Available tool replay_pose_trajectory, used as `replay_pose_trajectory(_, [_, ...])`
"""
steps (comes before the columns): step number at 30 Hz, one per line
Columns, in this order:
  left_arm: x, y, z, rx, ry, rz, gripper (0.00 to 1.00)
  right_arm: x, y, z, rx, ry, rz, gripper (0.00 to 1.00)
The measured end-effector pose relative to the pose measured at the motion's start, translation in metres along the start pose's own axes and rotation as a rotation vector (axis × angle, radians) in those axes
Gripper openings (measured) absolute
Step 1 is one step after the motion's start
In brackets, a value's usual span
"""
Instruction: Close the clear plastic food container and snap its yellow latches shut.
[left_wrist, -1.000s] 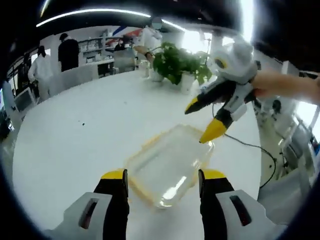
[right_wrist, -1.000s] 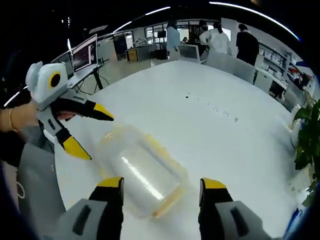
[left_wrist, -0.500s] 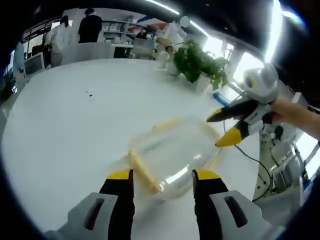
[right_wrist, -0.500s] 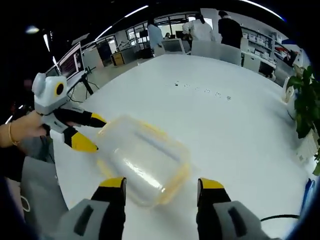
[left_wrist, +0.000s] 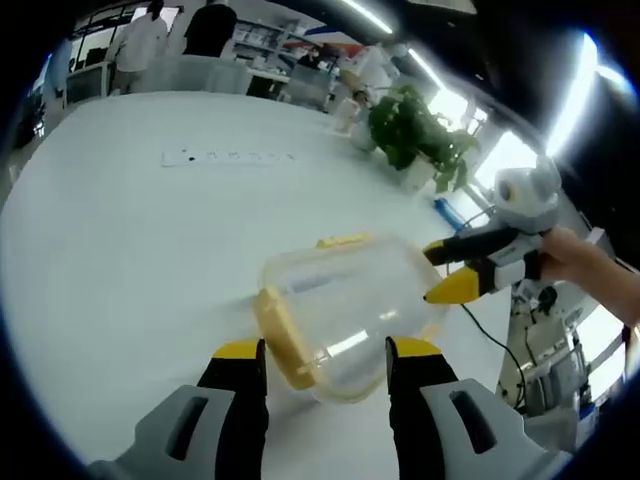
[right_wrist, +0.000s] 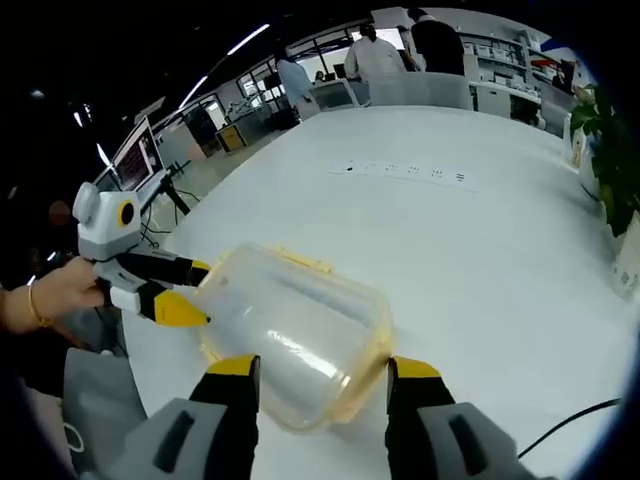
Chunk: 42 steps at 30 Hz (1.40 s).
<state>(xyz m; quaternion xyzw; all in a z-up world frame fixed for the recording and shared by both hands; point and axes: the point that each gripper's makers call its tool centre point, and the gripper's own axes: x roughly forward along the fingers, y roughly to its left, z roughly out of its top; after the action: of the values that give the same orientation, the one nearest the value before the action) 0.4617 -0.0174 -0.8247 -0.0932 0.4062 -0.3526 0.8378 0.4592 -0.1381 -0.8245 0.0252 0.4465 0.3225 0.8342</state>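
While the clear container (left_wrist: 345, 315) sits on the white table (left_wrist: 130, 230) (lid on), both hand-held grippers gape at opposite ends.

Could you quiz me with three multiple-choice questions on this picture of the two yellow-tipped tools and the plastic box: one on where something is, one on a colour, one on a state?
1. Where does the clear container sit?
A. on the white table
B. on a chair
C. on the floor

2. What colour are the container's latches?
A. blue
B. yellow
C. red

3. How do the jaws of the left gripper stand?
A. shut on a latch
B. shut on a cable
C. apart, with the container between and beyond the tips

Answers: 1 A, it rests on the white tabletop. 2 B, a yellow tab shows along its near side. 3 C, a gap separates both yellow tips.
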Motion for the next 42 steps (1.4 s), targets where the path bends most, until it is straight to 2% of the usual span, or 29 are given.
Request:
replay_pose_trajectory(15, [0.002, -0.001, 0.0, -0.006, 0.025, -0.005, 0.43, 0.004, -0.001, 0.001, 0.103, 0.014, -0.025, 0.47])
replay_pose_trajectory(22, [0.004, -0.001, 0.0, -0.008, 0.07, -0.037, 0.43, 0.008, -0.001, 0.001, 0.141, 0.041, -0.021, 0.47])
replay_pose_trajectory(23, [0.004, -0.001, -0.001, -0.012, 0.076, -0.041, 0.43, 0.009, -0.001, 0.001, 0.164, 0.041, -0.019, 0.47])
replay_pose_trajectory(24, [0.004, -0.001, -0.001, -0.014, 0.078, -0.047, 0.43, 0.012, 0.005, -0.001, 0.216, 0.046, 0.013, 0.47])
replay_pose_trajectory(25, [0.004, -0.001, -0.001, -0.014, 0.079, -0.047, 0.43, 0.015, 0.007, 0.006, 0.188, 0.008, 0.052, 0.46])
replay_pose_trajectory(26, [0.004, -0.001, -0.001, -0.017, 0.085, -0.048, 0.43, 0.015, 0.006, 0.001, 0.192, 0.031, -0.001, 0.46])
replay_pose_trajectory(27, [0.004, -0.002, -0.001, -0.019, 0.087, -0.047, 0.43, 0.016, 0.003, 0.002, 0.181, 0.018, -0.036, 0.46])
replay_pose_trajectory(31, [0.003, -0.001, -0.001, -0.019, 0.079, -0.048, 0.42, 0.015, 0.003, 0.001, 0.204, 0.002, -0.021, 0.46])
replay_pose_trajectory(35, [0.004, -0.001, -0.001, -0.03, 0.09, -0.051, 0.42, 0.015, 0.003, 0.003, 0.202, 0.018, -0.021, 0.46])
replay_pose_trajectory(40, [0.007, -0.001, -0.001, -0.081, 0.088, -0.06, 0.39, 0.014, 0.003, 0.003, 0.21, 0.011, -0.032, 0.46])
replay_pose_trajectory(41, [0.008, 0.002, 0.011, -0.004, 0.05, -0.048, 0.38, 0.013, 0.003, 0.004, 0.213, 0.009, -0.035, 0.46])
replay_pose_trajectory(42, [0.007, -0.003, 0.005, -0.065, 0.086, -0.058, 0.38, 0.013, 0.003, 0.005, 0.21, 0.01, -0.037, 0.46])
